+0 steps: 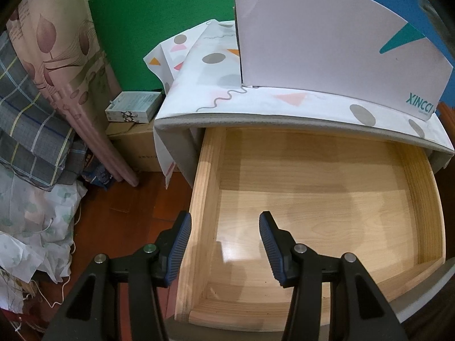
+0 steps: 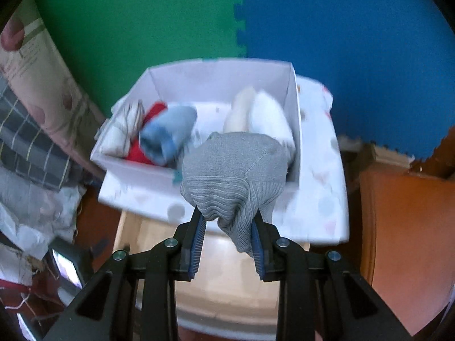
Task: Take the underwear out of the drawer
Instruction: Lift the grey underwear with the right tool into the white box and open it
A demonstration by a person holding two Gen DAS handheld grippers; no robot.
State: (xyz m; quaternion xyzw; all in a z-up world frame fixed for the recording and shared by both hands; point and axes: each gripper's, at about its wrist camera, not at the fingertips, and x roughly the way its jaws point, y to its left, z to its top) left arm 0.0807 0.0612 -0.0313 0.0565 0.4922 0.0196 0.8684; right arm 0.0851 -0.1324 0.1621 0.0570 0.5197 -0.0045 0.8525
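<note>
Starting on the left, there was a heap of bedding (image 1: pixel 31 108) on the floor next to the nightstand. The left gripper (image 1: pixel 224 244) hung over the pulled-out wooden drawer (image 1: pixel 312 199) with its jaws apart and nothing between them, straddling the drawer's left wall. You could see the bare drawer bottom. On top of the nightstand sat a white box (image 2: pixel 199 85) with rolled-up clothes in it: red, light blue, white. Moving right, the right gripper (image 2: pixel 227 233) was clamped on the gray underwear (image 2: pixel 233 164), bunched up and held up in front of that box, above the drawer. Pretty blurry on that side though.
</note>
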